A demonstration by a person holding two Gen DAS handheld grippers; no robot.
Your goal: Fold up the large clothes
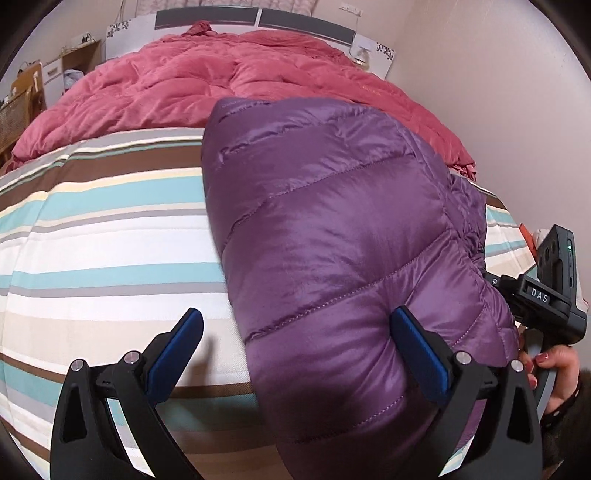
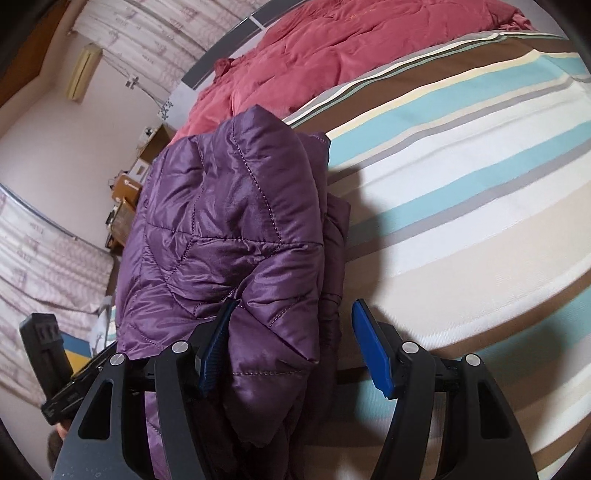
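Nearest in the left wrist view, the left gripper (image 1: 295, 325) stands with its blue pads spread wide; one pad lies against the purple quilted jacket (image 1: 332, 229), the other hangs over bare sheet, and nothing is clamped. In the right wrist view, the right gripper (image 2: 291, 325) has its jaws apart, with a fold of the jacket (image 2: 229, 221) bulging between them; one pad touches the fabric, the other stands clear. The jacket lies folded in a bundle on the striped bed sheet (image 1: 110, 236), near the bed's side edge. At the right margin of the left wrist view, a hand (image 1: 554, 369) holds the other gripper's black body, whose label (image 1: 540, 295) reads "DAS". The sheet beside the bundle is open. Beyond lies a rumpled pink duvet (image 1: 207, 81), then the headboard (image 1: 255, 16).
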